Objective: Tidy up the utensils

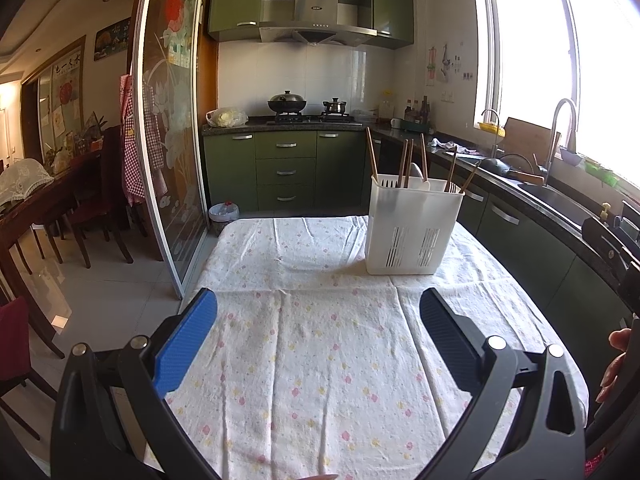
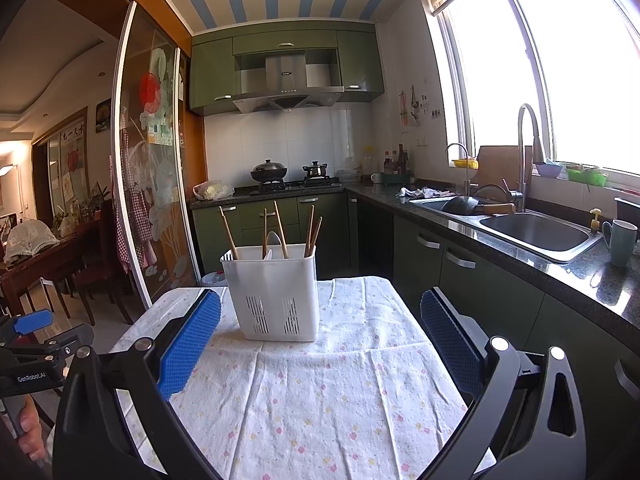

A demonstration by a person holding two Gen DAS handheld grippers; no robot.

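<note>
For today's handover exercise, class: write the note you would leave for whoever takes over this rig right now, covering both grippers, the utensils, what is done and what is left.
Left gripper: open, holding nothing, above the floral tablecloth.
Right gripper: open, holding nothing, facing the holder.
White utensil holder: upright on the far part of the table, touched by neither gripper.
Chopsticks stand in it, leaning various ways; a white spoon and fork tines show at the rim.
Done: all visible utensils are in the holder; none lie on the cloth.
Left: possibly sorting by type; compartments cannot be seen.
</note>
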